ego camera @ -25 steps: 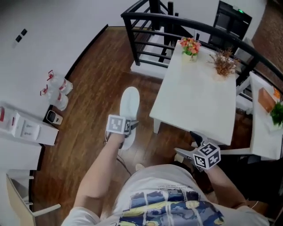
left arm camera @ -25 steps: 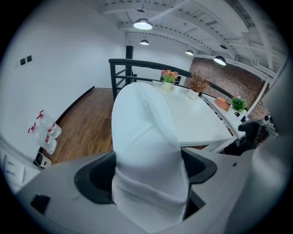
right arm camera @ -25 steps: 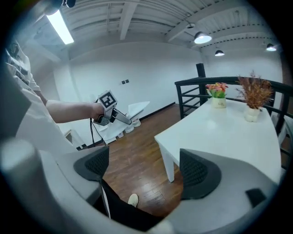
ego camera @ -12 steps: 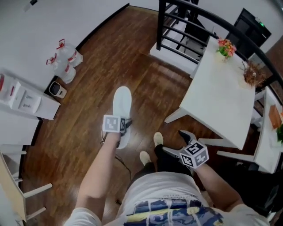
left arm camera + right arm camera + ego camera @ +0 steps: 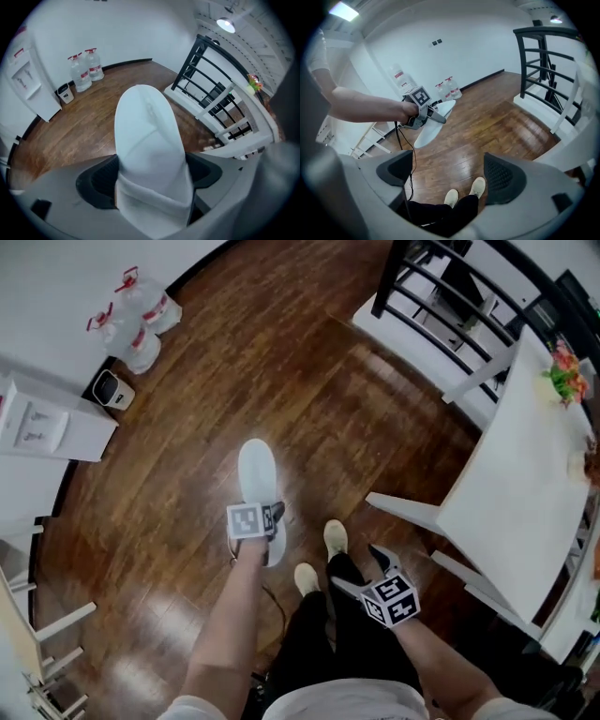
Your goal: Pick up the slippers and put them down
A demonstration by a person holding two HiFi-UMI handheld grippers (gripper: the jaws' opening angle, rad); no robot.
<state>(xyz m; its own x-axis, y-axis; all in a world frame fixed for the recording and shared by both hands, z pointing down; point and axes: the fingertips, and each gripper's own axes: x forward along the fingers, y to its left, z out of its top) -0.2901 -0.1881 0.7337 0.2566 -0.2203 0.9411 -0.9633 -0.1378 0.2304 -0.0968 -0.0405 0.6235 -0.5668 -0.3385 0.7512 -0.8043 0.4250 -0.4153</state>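
Left gripper (image 5: pixel 270 526) clamped hard on one end of the white slipper (image 5: pixel 256 474); jaws squeeze the soft upper from both sides, so the end bunches up between the pads; I'd say I hold it by the end so that the long body sticks out ahead of me and can go down flat, sole first.

Slipper sits ahead of my shoes (image 5: pixel 335 538) and to their left, over the brown wood floor (image 5: pixel 309 409); in the right gripper view it looks tilted and clear of the boards, not resting yet; can't say for sure that no edge touches.

Gripper points steeply down at the floor; my read is the put-down step, near its end; release only once the sole lies on the boards.

Right gripper (image 5: pixel 449 174) empty, jaws wide apart, nothing but floor and my shoes between the pads; it hangs just to the right of my shoes, probably kept there so as not to crowd the slipper side.

Only one slipper shows in any view; no second one near my shoes.

Risk: slipper is soft, so it may flop or roll onto its side if let go while tilted.
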